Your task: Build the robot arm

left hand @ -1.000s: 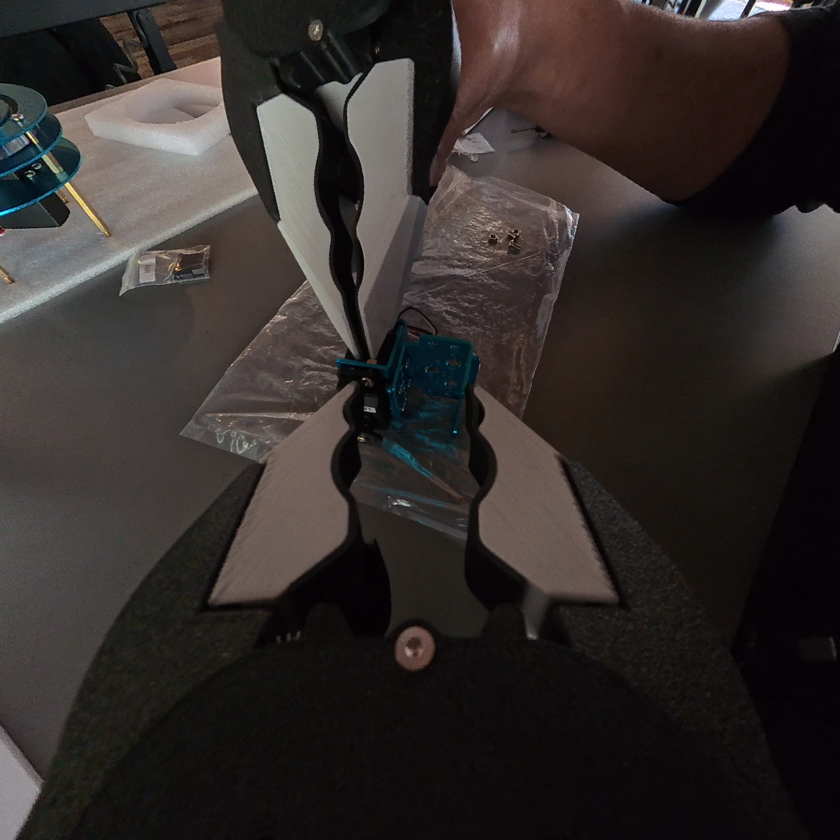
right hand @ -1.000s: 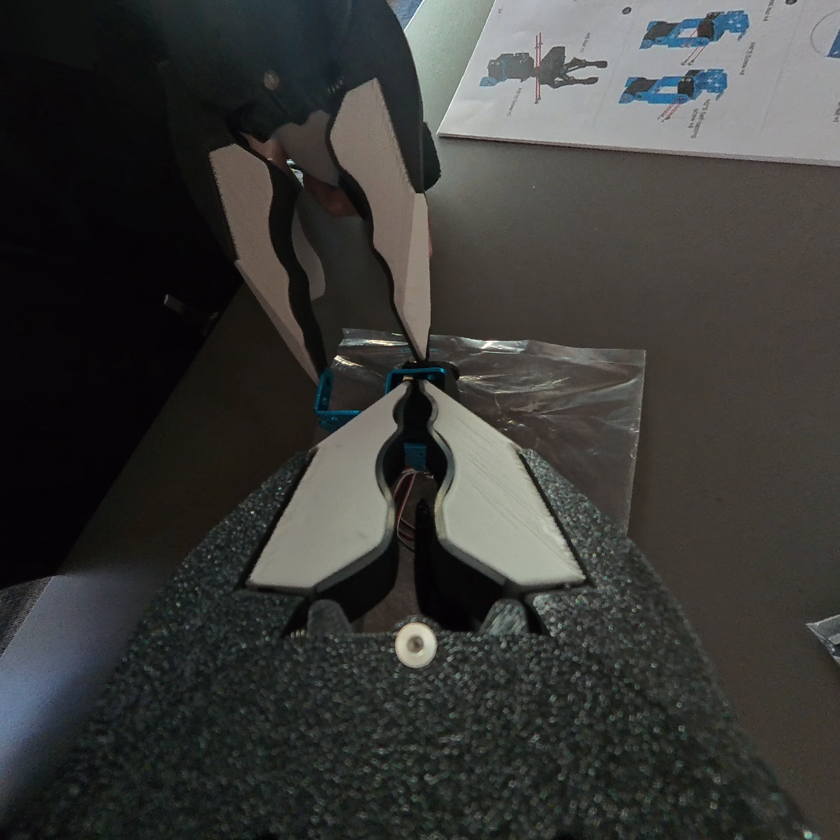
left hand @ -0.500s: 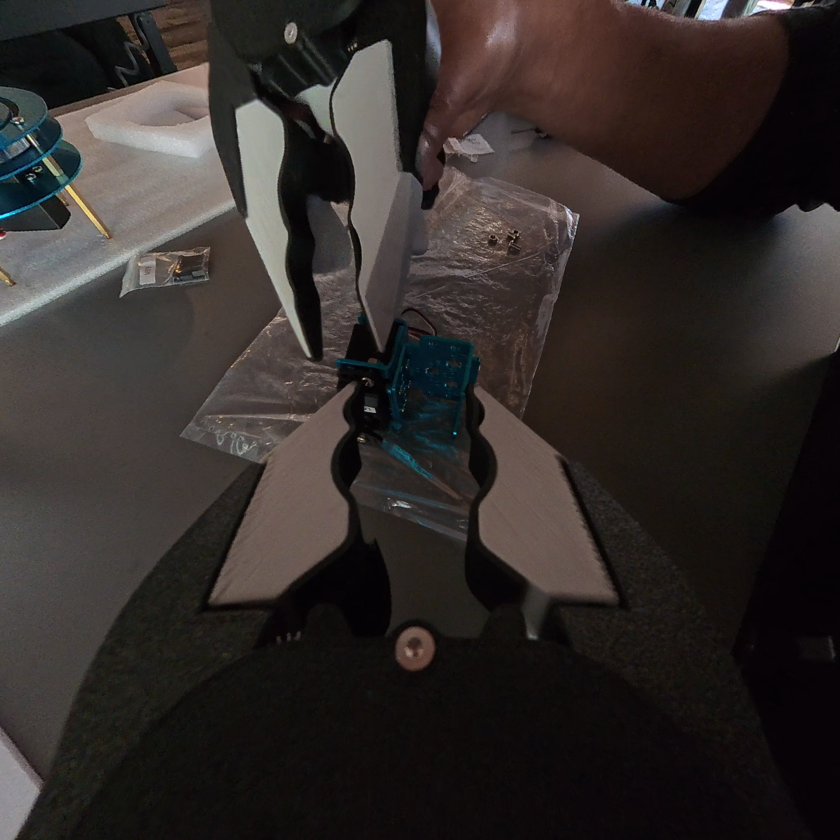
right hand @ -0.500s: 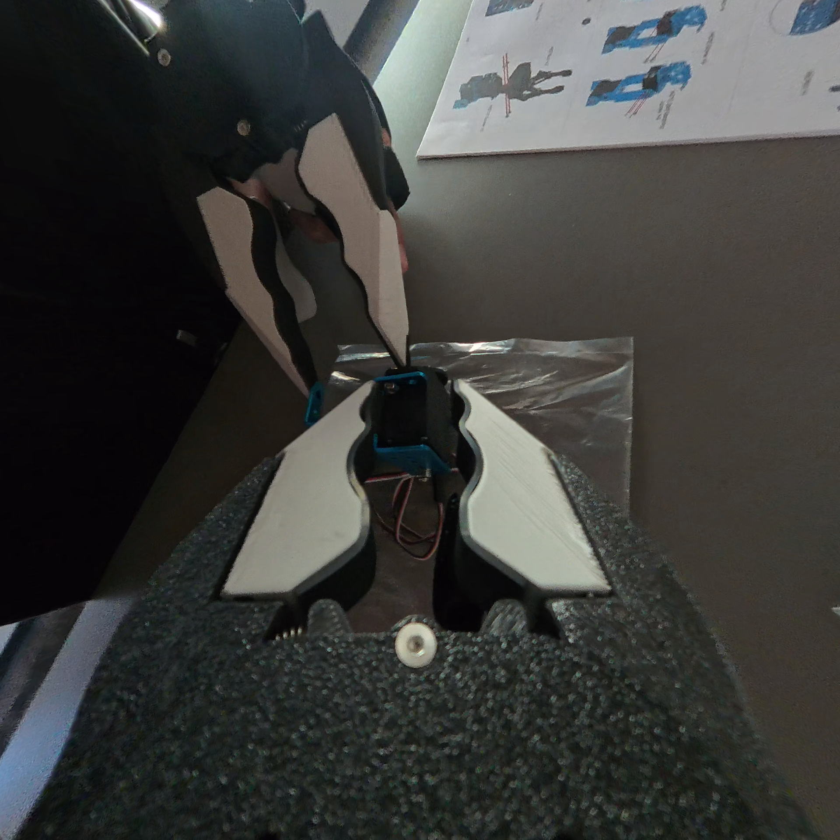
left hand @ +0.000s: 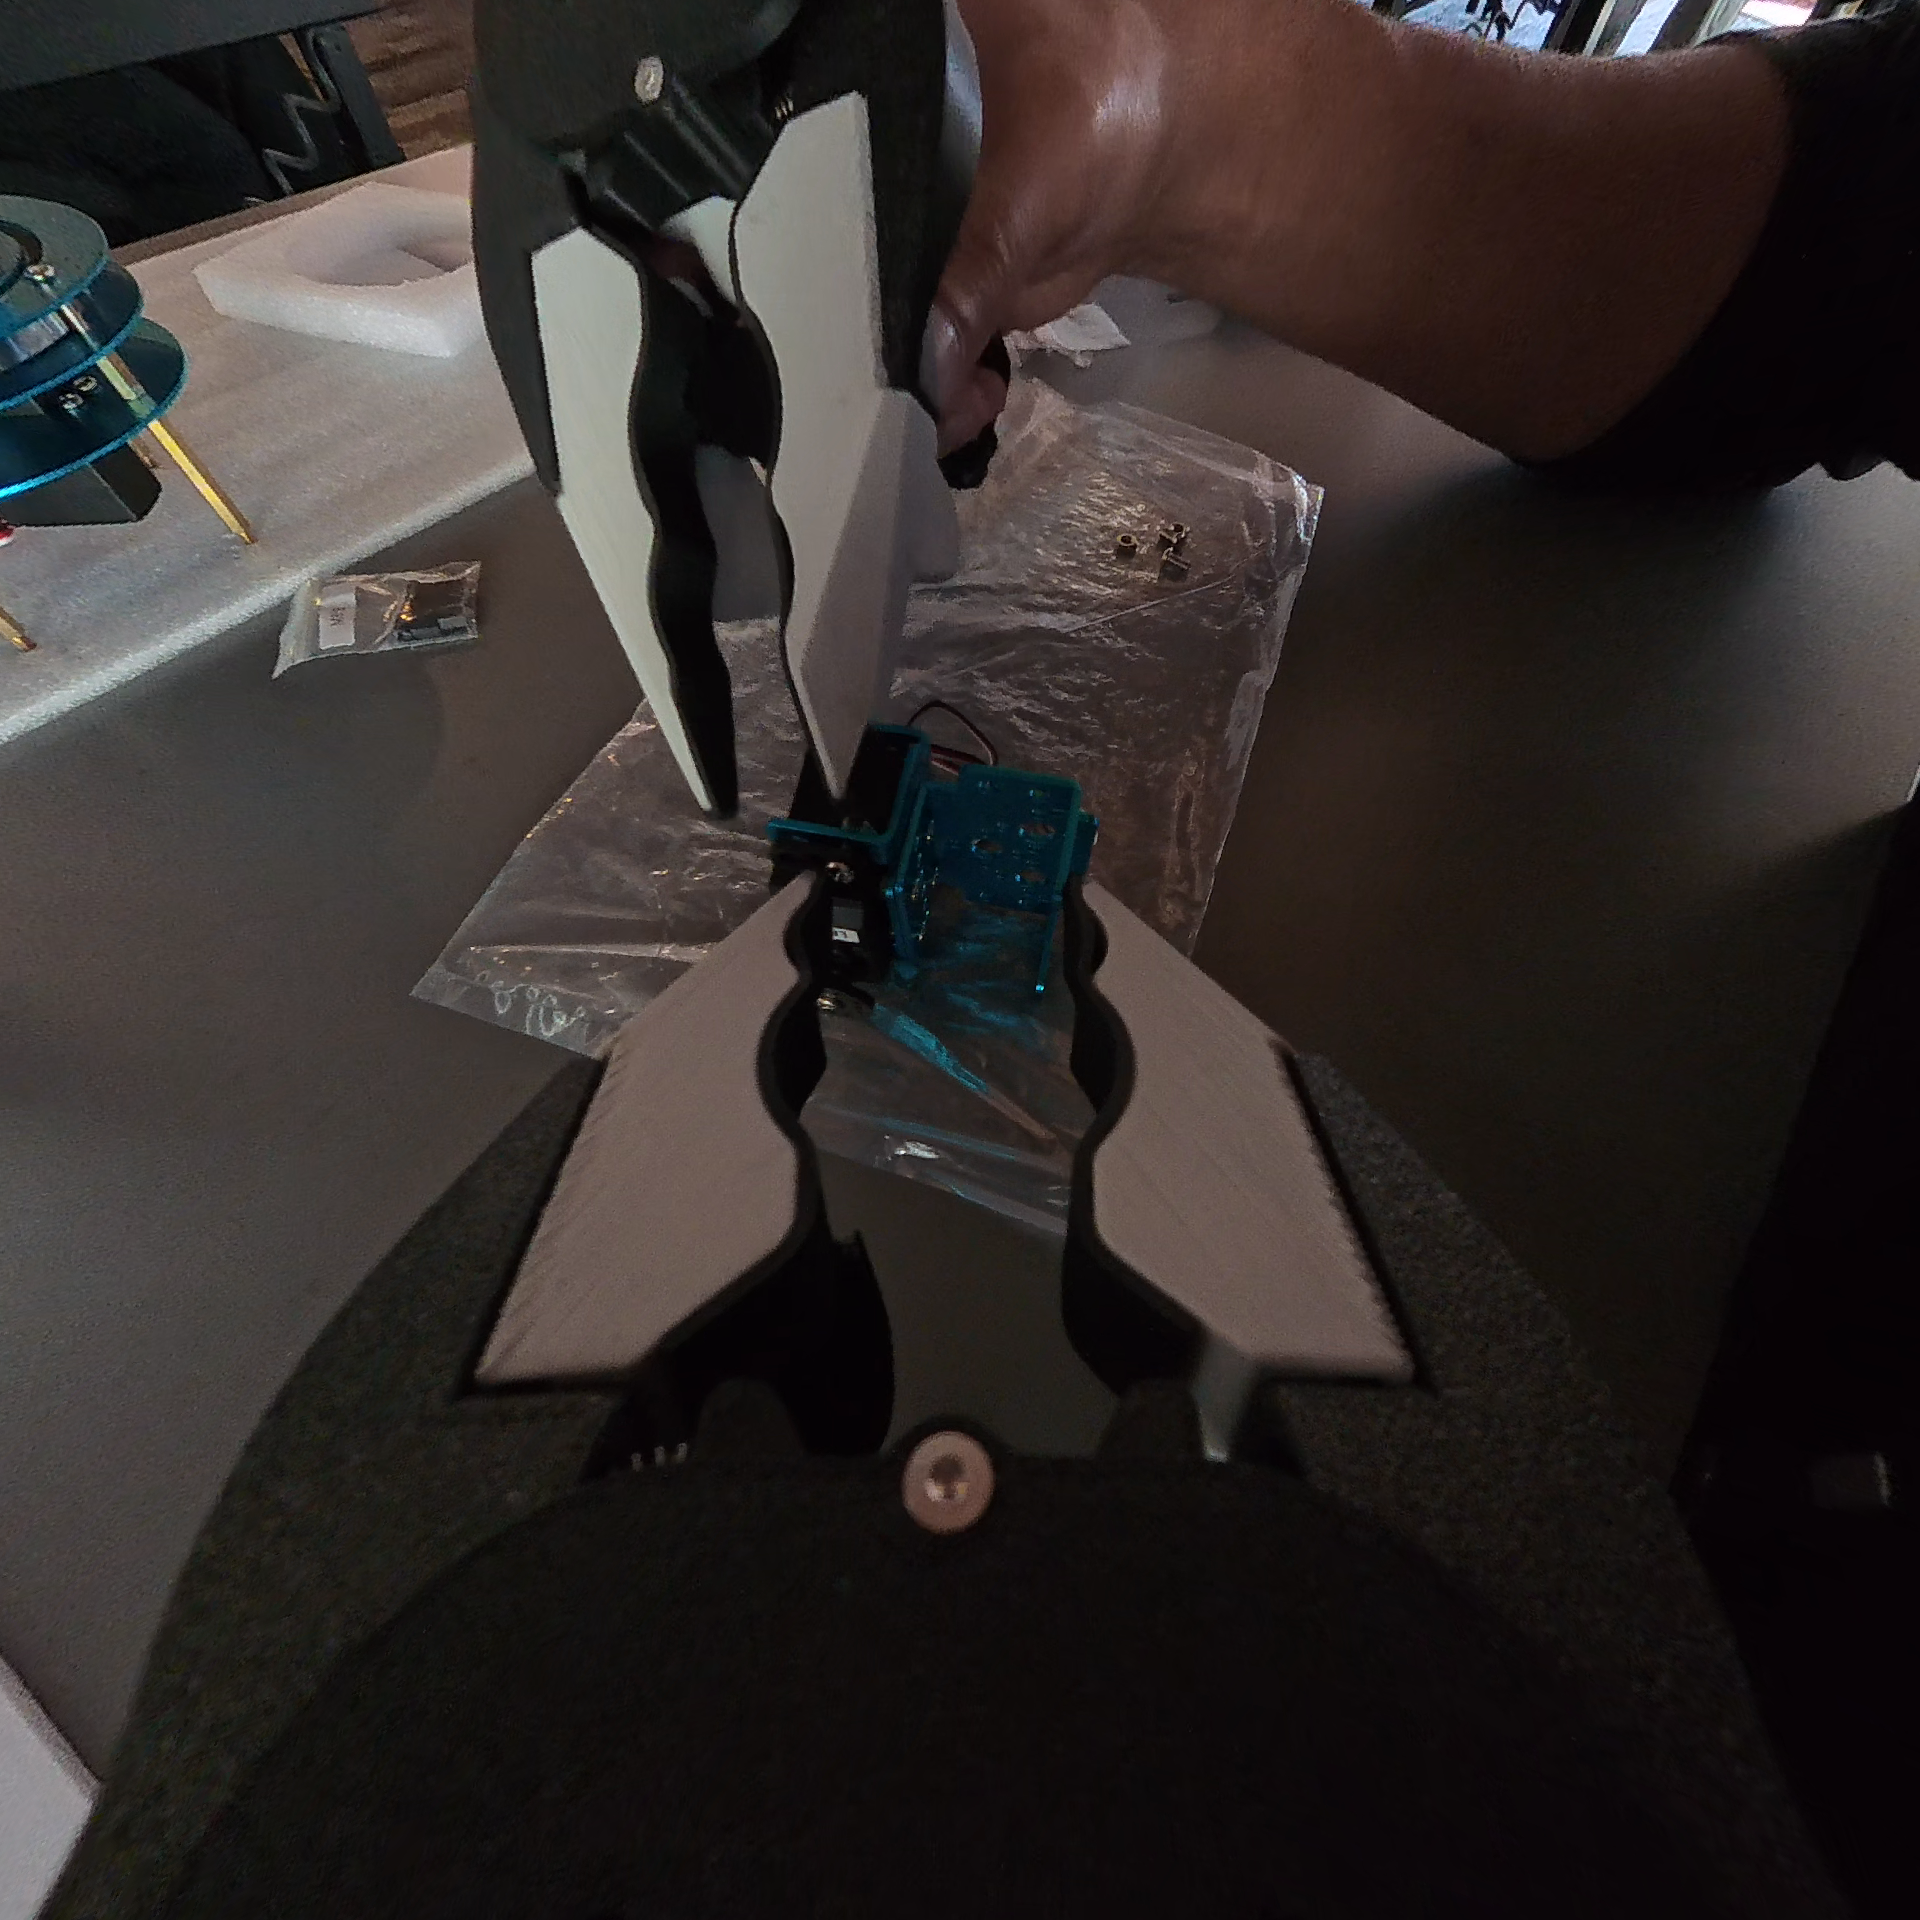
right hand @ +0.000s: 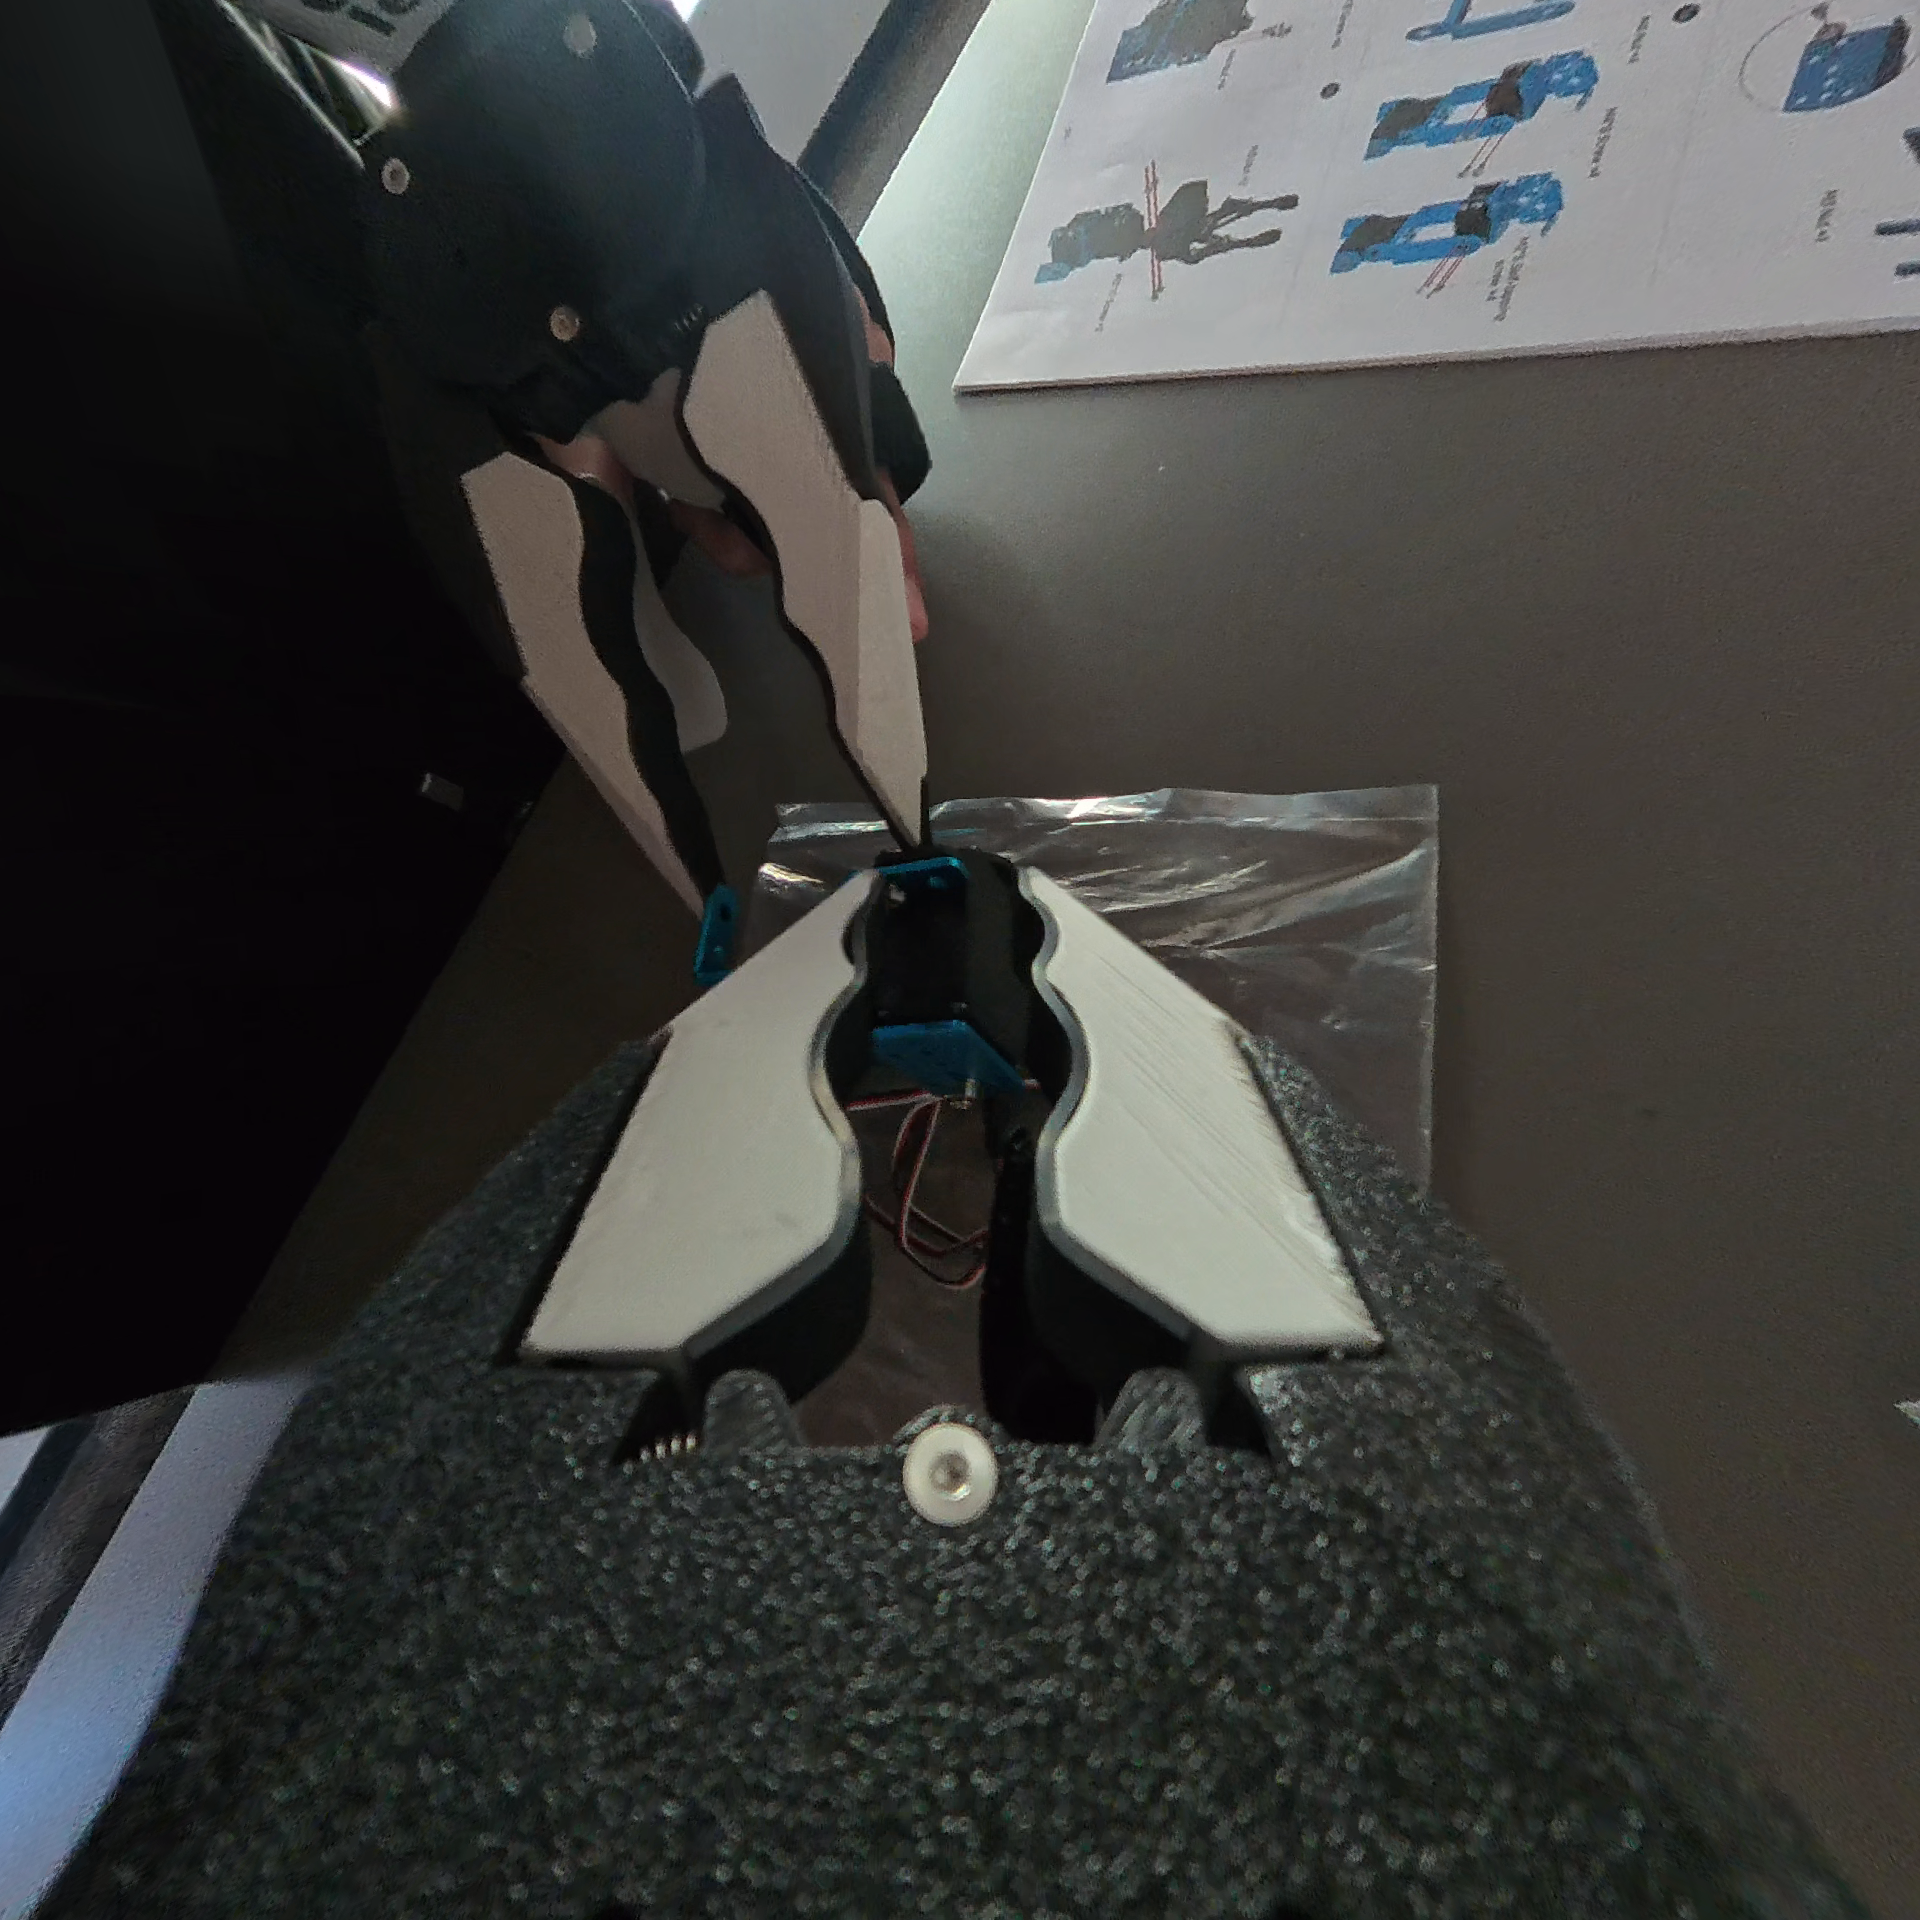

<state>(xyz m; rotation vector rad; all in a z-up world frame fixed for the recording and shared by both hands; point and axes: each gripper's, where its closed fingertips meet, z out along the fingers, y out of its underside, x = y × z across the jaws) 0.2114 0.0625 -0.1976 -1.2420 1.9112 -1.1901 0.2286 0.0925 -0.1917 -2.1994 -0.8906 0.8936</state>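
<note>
Grey table (left hand: 1558, 727) carries all items. A white foam sheet (left hand: 260, 499) covers its 10 o'clock corner in the left wrist view, bearing a white foam block (left hand: 343, 281) and a stack of teal acrylic discs on brass standoffs (left hand: 62, 343). A printed instruction sheet (right hand: 1455, 208) lies at 1 o'clock in the right wrist view.

A clear plastic bag (left hand: 1091, 644) lies flat at centre. On it sits the blue metal bracket with black servo (left hand: 935, 862), wires trailing (right hand: 925, 1174).

Left gripper (left hand: 940, 904): fingers spread, straddling the bracket assembly; one tip touches the servo side, the other stands beside the bracket's far wall. Firm grip cannot be confirmed.

Right gripper (right hand: 945, 883): fingers spread around the servo body, tips at either side, contact unclear. In the left wrist view it descends from 12 o'clock (left hand: 774, 800), held by a hand (left hand: 1195, 208), tips parted just above the bracket.

A small parts packet (left hand: 384, 613) lies at 9 o'clock. Three small brass fasteners (left hand: 1153, 545) rest on the bag at 1 o'clock.
</note>
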